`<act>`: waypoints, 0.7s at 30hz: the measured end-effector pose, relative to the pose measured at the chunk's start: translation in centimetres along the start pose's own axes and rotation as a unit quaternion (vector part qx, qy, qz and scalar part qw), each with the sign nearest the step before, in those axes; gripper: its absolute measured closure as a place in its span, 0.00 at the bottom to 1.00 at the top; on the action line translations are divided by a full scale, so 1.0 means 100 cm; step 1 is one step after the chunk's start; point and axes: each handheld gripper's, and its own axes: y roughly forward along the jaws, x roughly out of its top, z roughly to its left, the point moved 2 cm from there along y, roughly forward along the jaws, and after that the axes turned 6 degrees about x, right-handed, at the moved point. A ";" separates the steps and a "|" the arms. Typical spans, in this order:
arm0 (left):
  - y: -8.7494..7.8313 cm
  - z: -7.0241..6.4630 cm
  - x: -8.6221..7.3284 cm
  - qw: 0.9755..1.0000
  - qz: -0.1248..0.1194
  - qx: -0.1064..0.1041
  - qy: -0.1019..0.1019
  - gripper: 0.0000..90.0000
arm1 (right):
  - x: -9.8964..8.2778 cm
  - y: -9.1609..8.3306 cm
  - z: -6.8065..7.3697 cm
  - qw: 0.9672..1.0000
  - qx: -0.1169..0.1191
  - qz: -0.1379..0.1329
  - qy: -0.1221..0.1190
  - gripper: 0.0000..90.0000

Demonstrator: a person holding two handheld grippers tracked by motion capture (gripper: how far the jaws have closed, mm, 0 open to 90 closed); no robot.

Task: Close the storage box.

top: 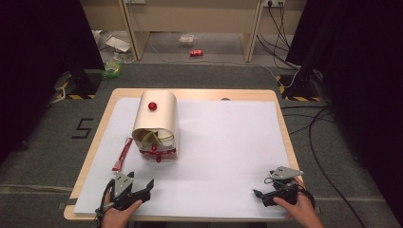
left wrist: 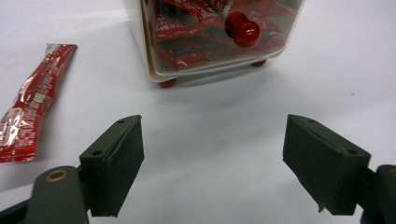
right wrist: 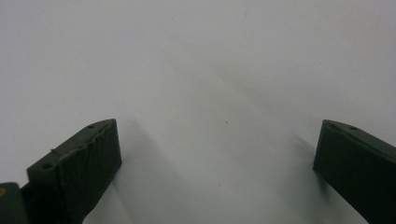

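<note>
Facing the snack box, left tongs gape wide and empty, lined up near loose red packet; right tongs wide, empty, parked on counter.

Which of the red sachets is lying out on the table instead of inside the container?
The single red sachet lying flat on the white sheet, left of the cream container and ahead of the left claw. The others are packed behind the container's clear front.

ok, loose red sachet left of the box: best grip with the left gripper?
Probably across the middle of the red sachet, left gripper coming from above. It lies flat on the white sheet, long and thin, apart from the box, so open jaws span its narrow width easily.
</note>
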 end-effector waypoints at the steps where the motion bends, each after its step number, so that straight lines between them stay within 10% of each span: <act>1: -0.001 -0.001 -0.001 1.000 0.001 -0.002 0.001 0.22 | 0.000 0.000 0.000 1.000 0.000 0.000 0.000 0.01; 21: -0.010 -0.011 -0.012 1.000 0.011 -0.013 0.009 0.21 | 0.000 0.000 0.000 1.000 0.000 0.000 0.000 0.01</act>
